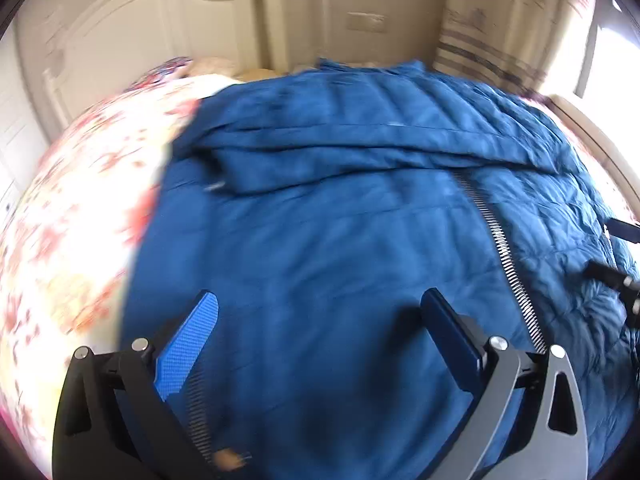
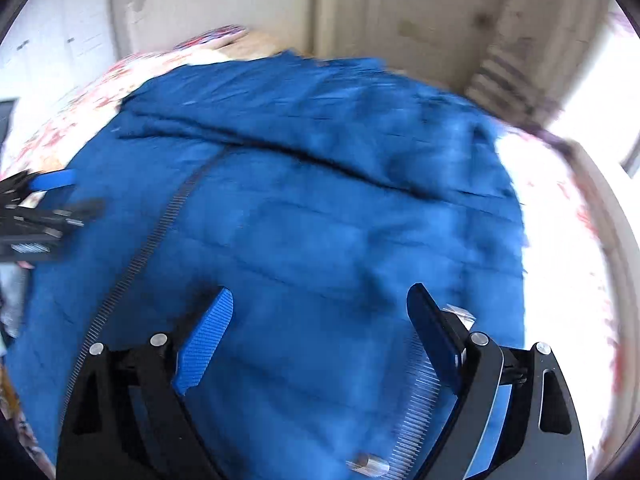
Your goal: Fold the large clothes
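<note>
Blue quilted jacket [image 1: 320,240] on floral bedspread [image 1: 80,200]: soft, puffy, light, slippery. Pinch hem either side of zipper [image 1: 504,248]. Left gripper [image 1: 320,312], right gripper [image 2: 320,304] spread, empty.

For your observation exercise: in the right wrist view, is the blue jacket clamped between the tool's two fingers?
No. The right tool stands wide open above the blue jacket, its fingers pressing on no fabric.

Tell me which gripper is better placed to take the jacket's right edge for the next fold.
Right, probably. The right gripper hangs open over the blue jacket near that edge; the left gripper is beyond the zipper.
</note>
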`<state>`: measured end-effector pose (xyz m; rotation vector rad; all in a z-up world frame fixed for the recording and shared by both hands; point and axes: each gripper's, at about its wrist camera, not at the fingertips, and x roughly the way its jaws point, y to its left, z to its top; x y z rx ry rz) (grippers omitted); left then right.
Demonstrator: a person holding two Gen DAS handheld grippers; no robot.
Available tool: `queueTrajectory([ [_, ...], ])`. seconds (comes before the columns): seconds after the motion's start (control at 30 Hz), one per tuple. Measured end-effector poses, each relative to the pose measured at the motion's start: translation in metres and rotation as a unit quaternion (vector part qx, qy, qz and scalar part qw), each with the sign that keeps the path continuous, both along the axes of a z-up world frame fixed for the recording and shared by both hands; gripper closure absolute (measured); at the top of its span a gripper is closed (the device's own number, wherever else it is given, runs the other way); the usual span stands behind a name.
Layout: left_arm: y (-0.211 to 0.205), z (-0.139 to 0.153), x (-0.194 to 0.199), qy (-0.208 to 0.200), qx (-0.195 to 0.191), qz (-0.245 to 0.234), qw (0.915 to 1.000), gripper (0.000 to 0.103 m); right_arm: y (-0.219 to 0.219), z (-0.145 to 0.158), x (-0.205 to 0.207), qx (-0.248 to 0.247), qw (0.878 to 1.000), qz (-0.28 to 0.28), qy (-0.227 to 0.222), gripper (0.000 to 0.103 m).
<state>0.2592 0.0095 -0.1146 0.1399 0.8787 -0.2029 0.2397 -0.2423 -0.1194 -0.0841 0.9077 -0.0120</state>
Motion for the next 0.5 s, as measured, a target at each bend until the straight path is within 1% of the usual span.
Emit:
queueTrajectory([
  [0.03, 0.017, -0.004, 0.000, 0.007, -0.002, 0.019, 0.9998, 0.002, -0.014, -0.005, -0.001, 0.006, 1.000, -0.014, 0.007, 0.019],
  [0.07, 0.031, -0.008, 0.011, 0.020, -0.014, 0.030, 0.9993, 0.002, -0.026, -0.012, -0.003, 0.026, 0.999, -0.021, 0.012, 0.018],
  [0.1, 0.043, -0.011, 0.013, 0.037, -0.043, 0.040, 0.9976, 0.002, -0.038, -0.015, -0.006, 0.067, 0.998, -0.021, 0.003, 0.018],
  [0.13, 0.055, -0.011, 0.015, 0.044, -0.070, 0.047, 0.9955, 0.002, -0.039, -0.015, -0.007, 0.074, 0.997, -0.024, 0.001, 0.018],
  [0.17, 0.059, -0.011, 0.016, 0.046, -0.071, 0.050, 0.9951, 0.002, -0.038, -0.014, -0.007, 0.067, 0.997, -0.026, 0.003, 0.018],
  [0.2, 0.060, -0.011, 0.017, 0.049, -0.068, 0.051, 0.9952, 0.002, -0.031, -0.014, -0.005, 0.047, 0.999, -0.027, 0.006, 0.019],
  [0.27, 0.056, -0.007, 0.013, 0.039, -0.040, 0.060, 0.9966, 0.003, -0.019, -0.007, -0.008, 0.020, 0.999, -0.034, 0.002, 0.019],
  [0.3, 0.053, -0.001, 0.005, 0.022, -0.019, 0.067, 0.9973, 0.004, -0.010, 0.000, -0.014, 0.022, 0.999, -0.026, -0.007, 0.019],
  [0.37, 0.046, 0.010, -0.013, 0.006, -0.035, 0.049, 0.9982, 0.004, 0.004, 0.015, -0.029, 0.029, 0.999, 0.008, -0.030, 0.019],
  [0.4, 0.041, 0.014, -0.021, 0.002, -0.041, 0.036, 0.9985, 0.003, 0.016, 0.019, -0.035, 0.027, 0.999, 0.031, -0.032, 0.019],
  [0.5, 0.006, 0.021, -0.054, -0.011, -0.016, -0.029, 0.9994, 0.002, 0.057, 0.017, -0.050, 0.010, 0.996, 0.090, -0.023, 0.019],
])
